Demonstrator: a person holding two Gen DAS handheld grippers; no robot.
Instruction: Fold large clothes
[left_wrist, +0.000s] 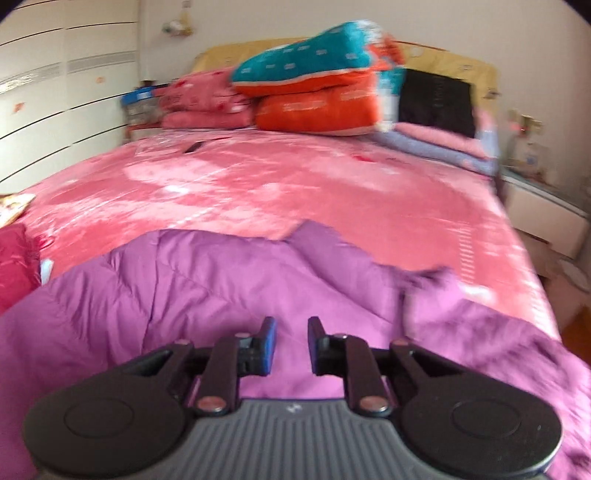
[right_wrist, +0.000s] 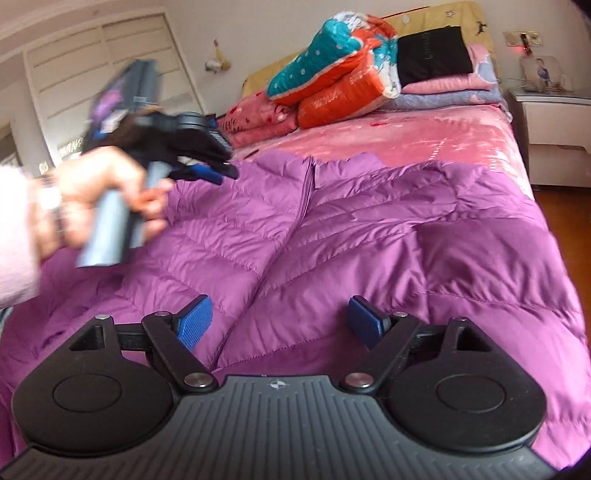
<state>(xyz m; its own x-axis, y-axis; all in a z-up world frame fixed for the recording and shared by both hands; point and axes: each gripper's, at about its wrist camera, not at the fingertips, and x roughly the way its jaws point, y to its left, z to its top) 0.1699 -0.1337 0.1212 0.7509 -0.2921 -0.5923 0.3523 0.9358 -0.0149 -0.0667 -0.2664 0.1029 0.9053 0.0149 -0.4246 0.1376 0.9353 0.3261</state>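
Note:
A large purple quilted down jacket (right_wrist: 332, 236) lies spread front-up on the pink bed, its zipper running down the middle. It also fills the near part of the left wrist view (left_wrist: 229, 288). My left gripper (left_wrist: 291, 343) hovers above the jacket, its jaws partly open with a narrow gap and nothing between them. In the right wrist view the left gripper (right_wrist: 207, 162) is held in a hand above the jacket's left shoulder. My right gripper (right_wrist: 280, 325) is wide open and empty above the jacket's lower front.
The bed has a pink blanket (left_wrist: 295, 192). Stacked quilts and pillows (left_wrist: 314, 96) lie at the headboard, with a black bag (right_wrist: 432, 55) beside them. A white nightstand (right_wrist: 554, 125) stands right of the bed. A red garment (left_wrist: 14, 266) lies at the left edge.

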